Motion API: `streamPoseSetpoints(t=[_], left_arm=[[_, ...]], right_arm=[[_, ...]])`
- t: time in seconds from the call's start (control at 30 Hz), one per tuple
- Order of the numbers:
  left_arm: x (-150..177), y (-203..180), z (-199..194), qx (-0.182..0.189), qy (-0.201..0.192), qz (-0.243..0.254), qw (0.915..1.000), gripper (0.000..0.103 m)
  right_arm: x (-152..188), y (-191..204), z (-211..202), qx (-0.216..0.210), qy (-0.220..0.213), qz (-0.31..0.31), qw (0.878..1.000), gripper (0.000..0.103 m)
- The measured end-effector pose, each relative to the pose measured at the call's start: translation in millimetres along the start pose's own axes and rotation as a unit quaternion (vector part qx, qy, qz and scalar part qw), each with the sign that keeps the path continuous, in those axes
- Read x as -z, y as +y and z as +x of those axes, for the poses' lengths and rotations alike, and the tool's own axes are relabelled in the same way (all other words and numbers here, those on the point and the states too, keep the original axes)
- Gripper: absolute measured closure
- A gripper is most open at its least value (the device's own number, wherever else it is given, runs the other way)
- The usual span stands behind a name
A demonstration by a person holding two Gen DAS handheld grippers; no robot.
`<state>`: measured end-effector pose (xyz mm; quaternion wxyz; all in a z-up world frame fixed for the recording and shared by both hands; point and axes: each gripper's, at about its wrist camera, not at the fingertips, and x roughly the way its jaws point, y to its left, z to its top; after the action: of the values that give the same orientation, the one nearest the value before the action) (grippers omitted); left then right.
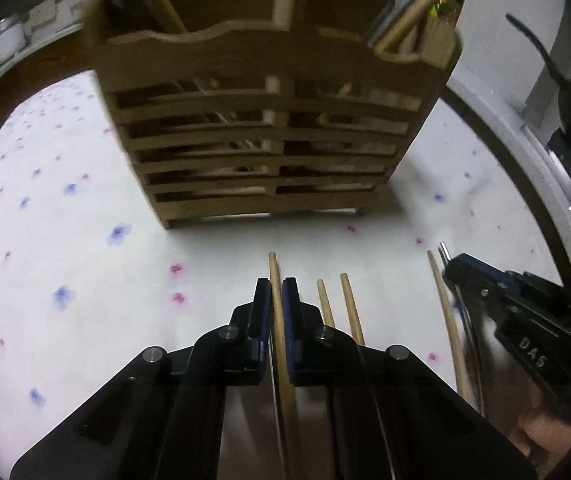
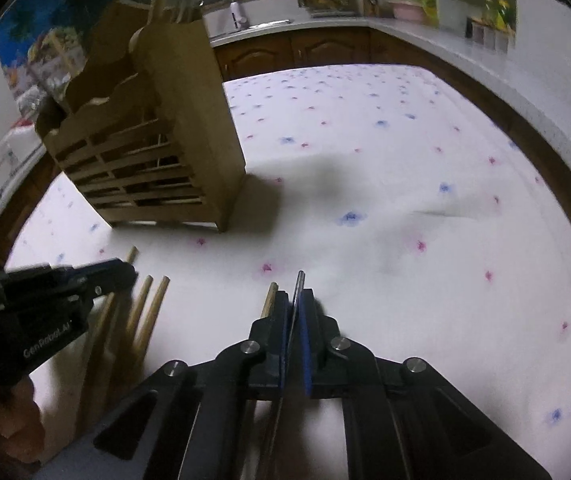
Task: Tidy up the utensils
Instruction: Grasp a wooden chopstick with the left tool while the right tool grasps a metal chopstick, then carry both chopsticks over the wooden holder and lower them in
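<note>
Left gripper [image 1: 277,300] clamped on one wooden chopstick [image 1: 275,280], in front of the wooden rack [image 1: 261,136]. Right gripper [image 2: 296,308] clamped on a thin metal utensil [image 2: 300,280]. Three more chopsticks [image 1: 349,300] lie loose beside.

I see through 2 cameras, 1 on each gripper, both looking forward and down, close over the flowered tablecloth [image 1: 65,184]. My left view faces the slatted front of the wooden rack [image 1: 261,132] from near. My right view sees its corner from the right. Both views share rack, cloth and chopsticks [image 2: 145,312].
</note>
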<state>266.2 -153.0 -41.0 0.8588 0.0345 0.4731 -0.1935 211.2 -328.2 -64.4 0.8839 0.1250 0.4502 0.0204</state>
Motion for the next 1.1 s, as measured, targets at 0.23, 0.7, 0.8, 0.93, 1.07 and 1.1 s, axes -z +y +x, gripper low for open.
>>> streamPoseSetpoints(t=[0.23,0.7,0.8,0.93,1.07,1.1], left_arm=[[10.8,17.7,-60.1,0.035,-0.052,-0.036,0.9974,0.099],[21.2,43.7,-180.7,0.071,-0.161,-0.061,0.9825,0.099],[22.0,46.6,-198.7,0.069,-0.181,-0.060,0.9792,0.099],[21.8,50.8,-211.2,0.064,-0.200,-0.061,0.9758,0.099],[21.6,53.1,-215.1,0.064,-0.205,-0.066,0.9745,0.099],[21.5,53.3,-215.7,0.063,-0.206,-0.066,0.9742,0.099]], right_arm=[[8.0,-4.2,-49.6,-0.052,-0.051,0.038,0.997,0.099],[0.9,21.4,-152.8,-0.115,-0.150,0.026,0.982,0.099],[-3.4,25.6,-171.0,-0.123,-0.174,0.025,0.977,0.099],[-7.7,28.7,-183.9,-0.126,-0.194,0.021,0.973,0.099],[-9.6,31.7,-185.2,-0.129,-0.197,0.022,0.972,0.099],[-10.2,32.5,-185.2,-0.129,-0.198,0.020,0.972,0.099]])
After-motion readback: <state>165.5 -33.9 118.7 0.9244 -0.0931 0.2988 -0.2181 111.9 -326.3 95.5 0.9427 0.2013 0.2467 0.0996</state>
